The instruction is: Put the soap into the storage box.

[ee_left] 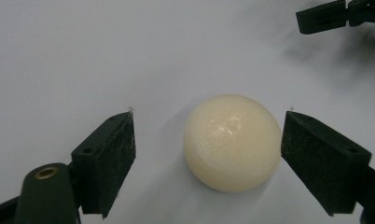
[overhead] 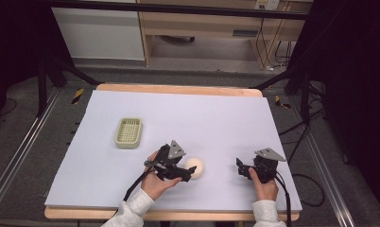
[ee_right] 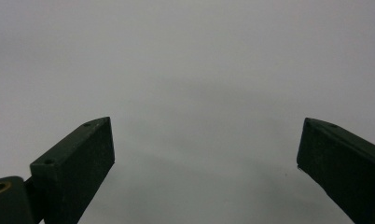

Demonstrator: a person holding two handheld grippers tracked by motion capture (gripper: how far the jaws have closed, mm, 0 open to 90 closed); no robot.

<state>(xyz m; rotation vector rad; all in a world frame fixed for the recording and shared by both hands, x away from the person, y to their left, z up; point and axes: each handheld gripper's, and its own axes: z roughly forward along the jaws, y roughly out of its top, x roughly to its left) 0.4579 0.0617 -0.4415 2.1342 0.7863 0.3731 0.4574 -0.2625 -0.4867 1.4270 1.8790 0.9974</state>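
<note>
Soap [ee_left: 232,142] between open left hand-held gripper [ee_left: 209,140] jaws; right pad touching

Left claw [overhead: 190,174]: black body, matte, angular jaws with flat, faintly speckled pads.
Left claw top: grey three-cornered plate.
Left claw hardware: brass-coloured ring on the jaw arm, small round hole in each jaw face.
Left cable: black, trailing off the body.
Right claw [overhead: 241,168]: black body, same grey three-cornered plate, brass-coloured ring, black cable.
Sleeves: light grey, knitted, ribbed cuffs on both forearms.
</note>
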